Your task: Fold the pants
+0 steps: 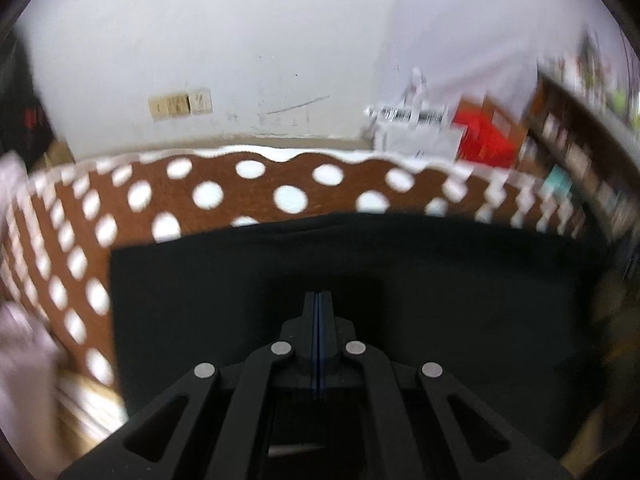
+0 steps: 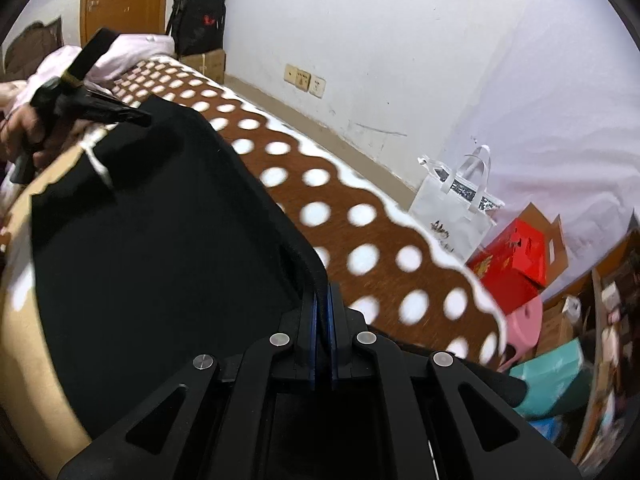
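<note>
On a bed covered by a brown blanket (image 2: 372, 236) with white dots, I hold black pants (image 2: 160, 248) stretched between my two grippers. My right gripper (image 2: 322, 292) has its blue-lined pads pressed together on a thick hem of the black cloth, which rises from between them and runs away up the frame. My left gripper (image 2: 140, 119), seen from the right wrist, pinches the far corner of the same garment, with my hand (image 2: 24, 128) wrapped around its handle. In the left wrist view that gripper (image 1: 319, 304) shows its fingers closed flat against each other, the dark fabric (image 1: 440, 280) spread ahead of and beneath them; the pinched edge itself is too dark to make out there. The pants lie partly on the blanket and partly over a tan surface (image 2: 28, 320) at the near side. Beyond the bed stand a white tote bag (image 2: 456, 204), a red box (image 2: 508, 260) and a pink stool (image 2: 524, 324), all on the floor by the white wall (image 2: 400, 40). A black backpack (image 2: 198, 8) hangs near a wooden door (image 2: 124, 4).
</note>
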Motion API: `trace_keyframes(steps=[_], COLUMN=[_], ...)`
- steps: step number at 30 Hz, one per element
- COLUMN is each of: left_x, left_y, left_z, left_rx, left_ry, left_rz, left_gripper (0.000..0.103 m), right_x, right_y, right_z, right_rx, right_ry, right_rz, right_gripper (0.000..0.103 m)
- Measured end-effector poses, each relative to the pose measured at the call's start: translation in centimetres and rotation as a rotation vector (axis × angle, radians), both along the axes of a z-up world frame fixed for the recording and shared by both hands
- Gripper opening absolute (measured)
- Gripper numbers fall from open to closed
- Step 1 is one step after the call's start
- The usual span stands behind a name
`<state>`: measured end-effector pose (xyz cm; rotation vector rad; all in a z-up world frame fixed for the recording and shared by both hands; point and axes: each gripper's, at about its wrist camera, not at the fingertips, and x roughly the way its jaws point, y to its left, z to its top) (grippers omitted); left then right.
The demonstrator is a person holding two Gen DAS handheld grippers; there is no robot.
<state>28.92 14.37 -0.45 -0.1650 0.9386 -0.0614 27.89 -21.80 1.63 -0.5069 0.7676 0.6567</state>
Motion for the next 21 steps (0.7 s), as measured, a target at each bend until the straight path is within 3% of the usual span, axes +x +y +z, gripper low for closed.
trace_keyframes(steps=[5,8,9,13,21], left_x=[-3.5,-5.4,-5.9,-6.5,-8.3], left_y=[-0.2,-0.1,0.0,-0.1,0.4], left_z=[-0.1,-1.8,-2.4,-5.5,-7.0], left_rx=[-0.239,-0.355,-0.375,-0.425,-0.526], left_ry=[0.002,0.030,0.041,0.127,0.118], left_rz=[0.066,0.131,0.150,0.220,0.301], left_gripper=[0.007,0.043,0.049,0.049,0.050], right_x=[-6.1,-8.7,-9.2,-9.7,-8.7], right_y=[-0.9,-1.7,-2.1,-3.1,-3.3], right_z=[-1.4,-3.9,-5.1,-7.9,-8.2], right_rx=[0.052,0.065,0.063,0.061,0.077], right_ry=[0.045,0.124,0.157,0.225,0.240], right_rz=[-0.029,-0.068,-0.086,-0.144,-0.162], right_gripper=[0.004,0.004,0.004,0.004,0.004])
